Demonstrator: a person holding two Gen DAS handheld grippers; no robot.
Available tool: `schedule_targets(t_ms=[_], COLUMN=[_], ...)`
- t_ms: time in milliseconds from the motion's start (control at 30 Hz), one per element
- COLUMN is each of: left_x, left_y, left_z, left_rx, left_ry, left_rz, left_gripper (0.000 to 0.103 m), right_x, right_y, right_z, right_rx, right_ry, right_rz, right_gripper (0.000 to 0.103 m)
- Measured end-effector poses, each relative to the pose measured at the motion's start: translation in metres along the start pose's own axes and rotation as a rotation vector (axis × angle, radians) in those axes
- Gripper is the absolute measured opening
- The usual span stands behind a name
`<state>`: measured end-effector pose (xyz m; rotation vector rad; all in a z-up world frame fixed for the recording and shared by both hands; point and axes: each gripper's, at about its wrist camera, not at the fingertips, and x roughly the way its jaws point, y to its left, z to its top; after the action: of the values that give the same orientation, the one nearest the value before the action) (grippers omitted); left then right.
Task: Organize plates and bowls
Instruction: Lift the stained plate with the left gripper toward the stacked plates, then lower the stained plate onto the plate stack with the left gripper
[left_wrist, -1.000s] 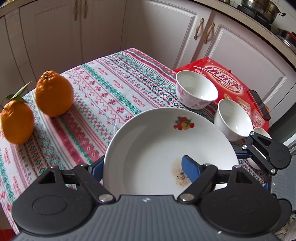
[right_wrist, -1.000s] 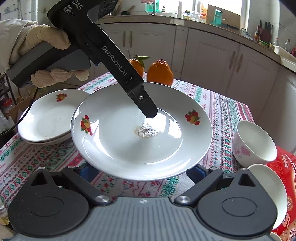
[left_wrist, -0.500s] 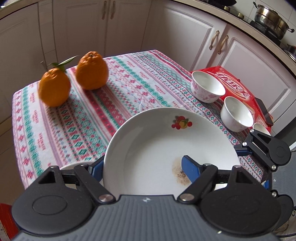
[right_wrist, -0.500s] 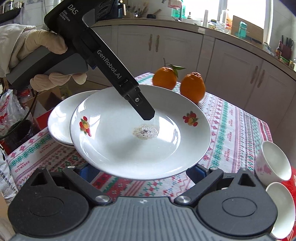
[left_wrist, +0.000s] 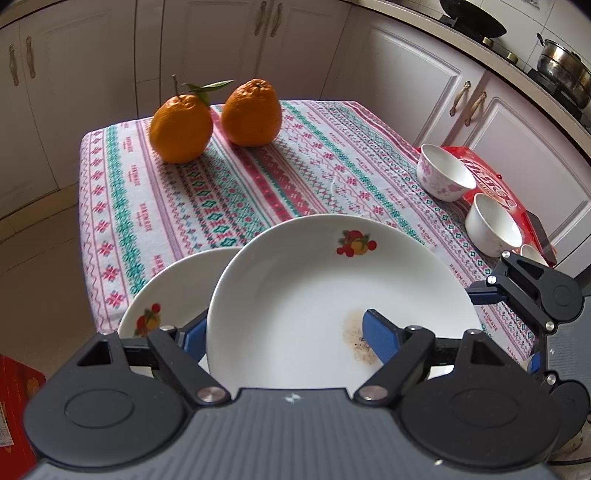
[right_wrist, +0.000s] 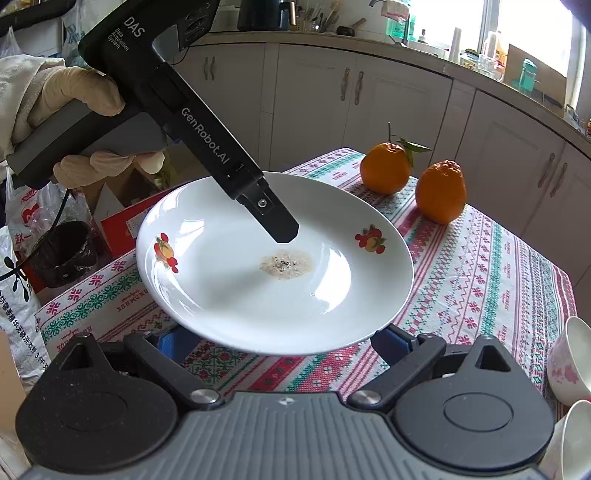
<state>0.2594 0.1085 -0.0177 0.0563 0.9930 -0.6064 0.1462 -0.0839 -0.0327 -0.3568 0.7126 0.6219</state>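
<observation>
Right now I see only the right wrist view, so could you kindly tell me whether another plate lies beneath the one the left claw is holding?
Observer: Yes. The left wrist view shows a second plate on the tablecloth, partly covered by the held plate.
Operator: Thank you. How does the claw grip it?
Observer: The left claw pinches the near rim, with one blue pad on top beside the brown stain and the other under the rim.
Operator: And what does the plain bowl stand on?
Observer: The plain bowl rests on a red box, just behind the flowered bowl.
</observation>
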Motion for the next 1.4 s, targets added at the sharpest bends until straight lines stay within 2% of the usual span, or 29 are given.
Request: schedule_targets(t_ms=[533,1400], left_x=[-0.002,0.006], left_y=[0.024,0.039], left_z=[-0.023,-0.032], left_rx=[-0.057,-0.081], left_ry=[-0.005,0.003], left_rz=[-0.002,-0.014], left_gripper=[0.084,0.084], right_x=[0.011,0.016], right_y=[0.016,0.026], right_z=[0.005,0.01], right_rx=[-0.053,-0.1], right_ry=[0.016,0.037], right_rz=[0.0,-0.012], right_gripper=[0.1,0.1])
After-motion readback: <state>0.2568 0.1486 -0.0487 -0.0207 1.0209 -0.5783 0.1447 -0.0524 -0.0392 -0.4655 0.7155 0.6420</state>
